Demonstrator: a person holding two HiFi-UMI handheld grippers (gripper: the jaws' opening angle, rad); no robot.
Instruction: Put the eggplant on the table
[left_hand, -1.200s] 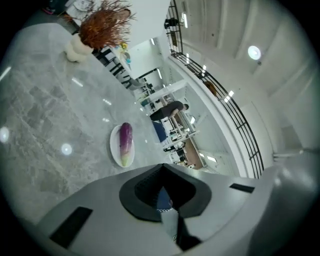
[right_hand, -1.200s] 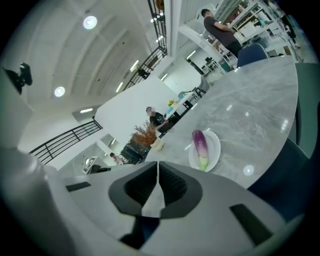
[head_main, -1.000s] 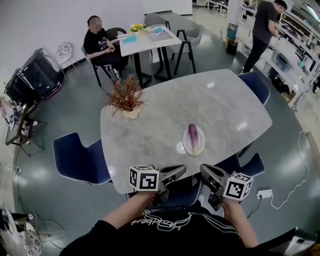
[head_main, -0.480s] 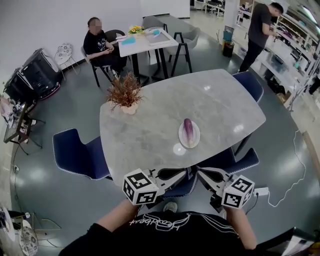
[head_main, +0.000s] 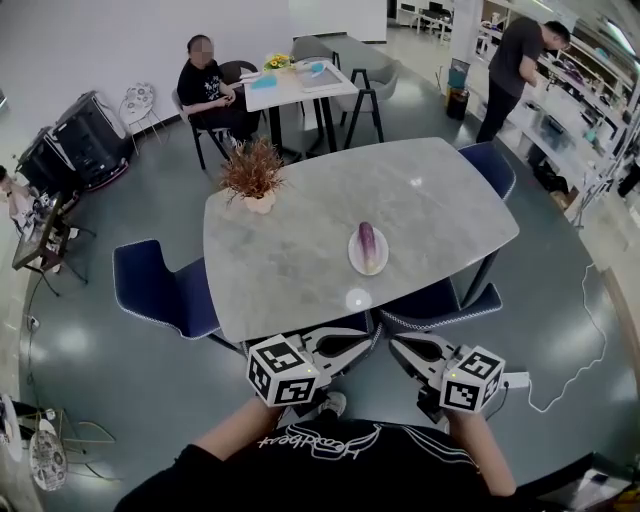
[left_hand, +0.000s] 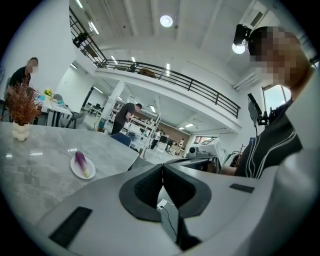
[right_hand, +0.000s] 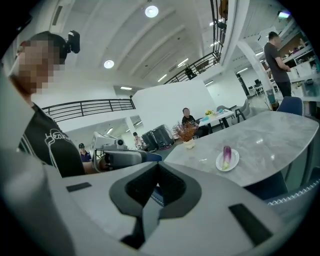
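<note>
A large open hall with a grey polished floor holds a big rounded grey stone-look table (head_main: 290, 260), with dark blue padded chairs (head_main: 160, 290) around it. The purple eggplant (head_main: 368, 246) lies on a small round white plate (head_main: 353, 262) on the tabletop, right of centre and well apart from both grippers. A bunch of dried reddish-brown plants in a pale vase (head_main: 252, 172) stands near the table's far left corner. Beyond it, one person sits at a smaller white table (head_main: 207, 88) and another stands at shelves (head_main: 515, 62) on the right.

Compared with a second ago, the table sits farther up the head view. The eggplant and plate lie where they did on the table. The left gripper (head_main: 372, 336) and right gripper (head_main: 396, 347), whose tips then stood at the near edge, now hang just short of it, over the chair seats and floor, and their marker cubes have rolled to show other faces.

In the left gripper view the left gripper's (left_hand: 162, 167) jaws are pressed together with nothing between them. The right gripper view shows the right gripper's (right_hand: 156, 167) jaws likewise closed and empty.
</note>
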